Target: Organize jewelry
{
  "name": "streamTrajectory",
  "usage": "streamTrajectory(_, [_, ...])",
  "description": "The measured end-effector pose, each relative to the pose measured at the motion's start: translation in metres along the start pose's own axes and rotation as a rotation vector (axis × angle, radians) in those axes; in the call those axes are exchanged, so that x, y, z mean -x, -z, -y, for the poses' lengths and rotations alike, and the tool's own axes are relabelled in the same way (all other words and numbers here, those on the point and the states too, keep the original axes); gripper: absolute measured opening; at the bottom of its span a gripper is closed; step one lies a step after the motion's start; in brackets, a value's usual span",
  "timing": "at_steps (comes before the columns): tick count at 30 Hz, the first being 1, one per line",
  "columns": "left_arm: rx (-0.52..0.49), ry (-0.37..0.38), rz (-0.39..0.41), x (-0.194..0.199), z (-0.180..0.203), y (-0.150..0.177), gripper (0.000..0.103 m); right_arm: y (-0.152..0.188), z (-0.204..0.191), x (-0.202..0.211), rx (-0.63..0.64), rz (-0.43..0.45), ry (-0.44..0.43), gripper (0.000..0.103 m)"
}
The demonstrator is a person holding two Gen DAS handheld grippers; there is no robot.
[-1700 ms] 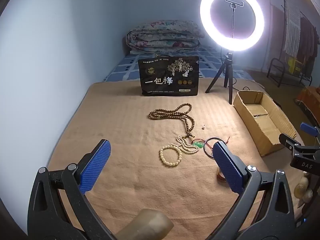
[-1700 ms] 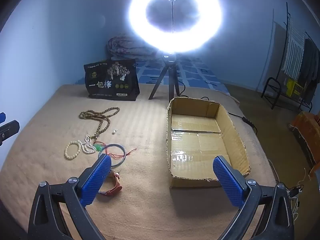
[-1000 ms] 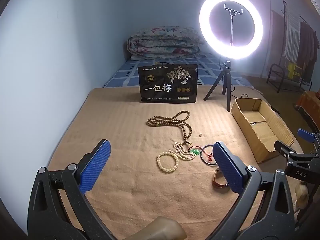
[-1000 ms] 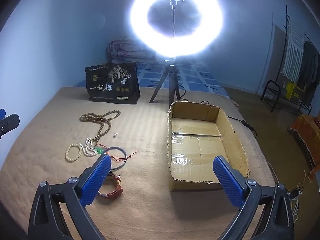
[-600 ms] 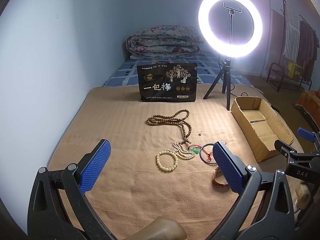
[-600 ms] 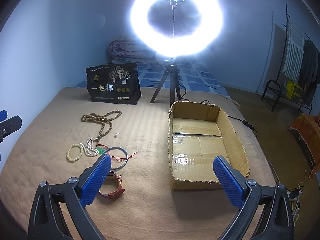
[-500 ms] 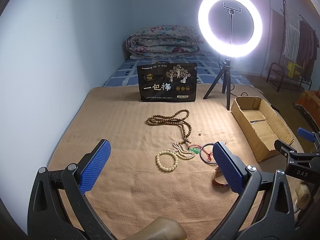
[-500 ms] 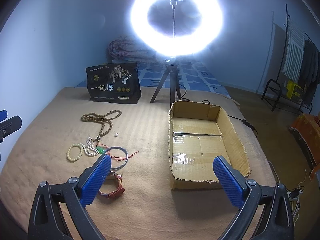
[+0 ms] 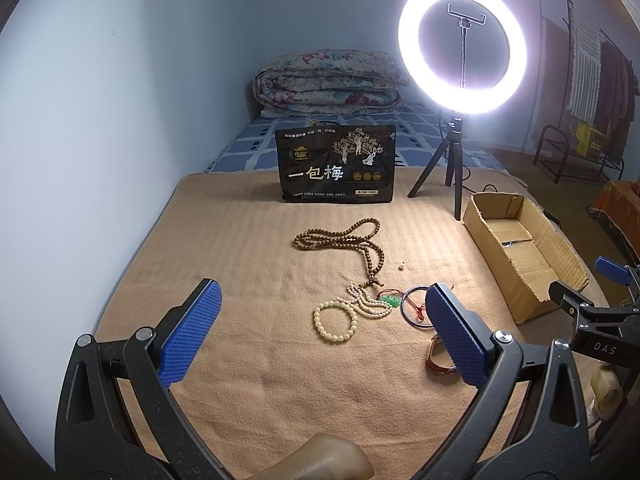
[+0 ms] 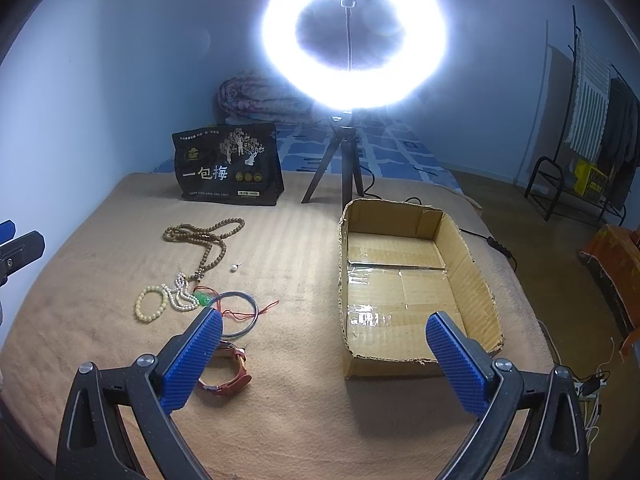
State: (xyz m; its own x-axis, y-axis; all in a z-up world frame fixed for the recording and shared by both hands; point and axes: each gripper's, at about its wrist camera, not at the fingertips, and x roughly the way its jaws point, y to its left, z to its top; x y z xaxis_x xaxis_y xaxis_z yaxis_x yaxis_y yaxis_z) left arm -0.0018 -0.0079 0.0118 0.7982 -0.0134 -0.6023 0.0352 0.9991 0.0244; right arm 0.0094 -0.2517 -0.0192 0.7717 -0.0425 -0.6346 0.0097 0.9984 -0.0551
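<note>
Both grippers hang spread wide above the tan blanket (image 9: pixel 240 248), left gripper (image 9: pixel 320 328) and right gripper (image 10: pixel 326 354) each grasping nothing. Jewelry lies at the right gripper's ten o'clock: wooden beads (image 10: pixel 204 236), cream bracelet (image 10: pixel 151 304), bangle (image 10: pixel 240 314), watch (image 10: pixel 230 374). Cardboard box (image 10: pixel 464 264) sits at one o'clock.

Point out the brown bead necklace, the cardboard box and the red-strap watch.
brown bead necklace (image 9: pixel 340 236), left wrist view, on its looped strands.
cardboard box (image 10: pixel 466 254), right wrist view, right wall.
red-strap watch (image 10: pixel 234 380), right wrist view, red strap.
</note>
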Motion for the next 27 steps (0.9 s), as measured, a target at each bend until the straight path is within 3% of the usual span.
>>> streamTrajectory(27, [0.001,0.000,-0.002,-0.0007,-0.0007,0.0017,0.103,0.0003,-0.0040,0.0014,0.009,-0.002,-0.009,0.103])
